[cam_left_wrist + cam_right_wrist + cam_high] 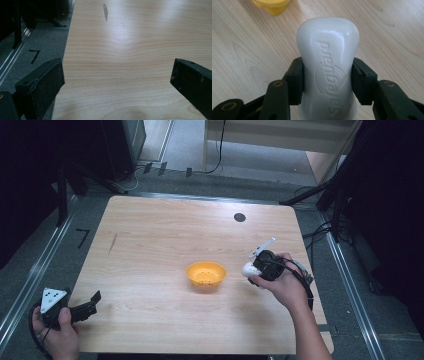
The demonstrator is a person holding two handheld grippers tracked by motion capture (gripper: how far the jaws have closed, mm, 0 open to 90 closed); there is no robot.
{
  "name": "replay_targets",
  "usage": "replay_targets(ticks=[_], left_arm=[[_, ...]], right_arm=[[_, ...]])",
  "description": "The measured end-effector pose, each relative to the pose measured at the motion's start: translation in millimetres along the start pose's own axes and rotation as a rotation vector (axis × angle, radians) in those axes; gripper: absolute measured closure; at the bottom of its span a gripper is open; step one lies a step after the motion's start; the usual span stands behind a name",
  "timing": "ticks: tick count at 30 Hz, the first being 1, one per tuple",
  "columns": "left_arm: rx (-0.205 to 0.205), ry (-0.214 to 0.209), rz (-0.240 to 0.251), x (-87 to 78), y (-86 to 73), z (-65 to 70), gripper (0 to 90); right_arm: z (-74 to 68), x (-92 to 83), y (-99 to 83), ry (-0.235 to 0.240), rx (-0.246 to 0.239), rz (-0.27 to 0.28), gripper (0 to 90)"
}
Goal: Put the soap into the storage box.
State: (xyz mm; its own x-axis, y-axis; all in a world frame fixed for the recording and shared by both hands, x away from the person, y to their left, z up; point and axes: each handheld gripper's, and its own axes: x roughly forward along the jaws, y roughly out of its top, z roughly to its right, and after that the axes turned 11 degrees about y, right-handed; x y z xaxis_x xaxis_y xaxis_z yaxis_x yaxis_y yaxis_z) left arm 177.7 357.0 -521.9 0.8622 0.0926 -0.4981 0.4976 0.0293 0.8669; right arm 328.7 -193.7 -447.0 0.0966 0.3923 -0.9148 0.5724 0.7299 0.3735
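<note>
One pale wood-grain surface carries one small orange plastic bowl with holes in its base near its centre. At the bowl's 3 o'clock, just beside it, the right tool is clamped on one white moulded bar of soap with raised lettering, its jaws pressing the narrowed waist. The bar looks rigid, light and slippery, so that waist seems the safest hold. At 8 o'clock, the left tool stands wide apart, empty.
</note>
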Motion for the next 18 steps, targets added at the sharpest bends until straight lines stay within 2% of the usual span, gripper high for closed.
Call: replay_targets(ticks=[18], left_arm=[[-0.001, -0.001, -0.005, 0.0, 0.2, -0.2, 0.0]], right_arm=[[-10.5, -2.0, 25.3, 0.012, -0.072, 0.006, 51.2]])
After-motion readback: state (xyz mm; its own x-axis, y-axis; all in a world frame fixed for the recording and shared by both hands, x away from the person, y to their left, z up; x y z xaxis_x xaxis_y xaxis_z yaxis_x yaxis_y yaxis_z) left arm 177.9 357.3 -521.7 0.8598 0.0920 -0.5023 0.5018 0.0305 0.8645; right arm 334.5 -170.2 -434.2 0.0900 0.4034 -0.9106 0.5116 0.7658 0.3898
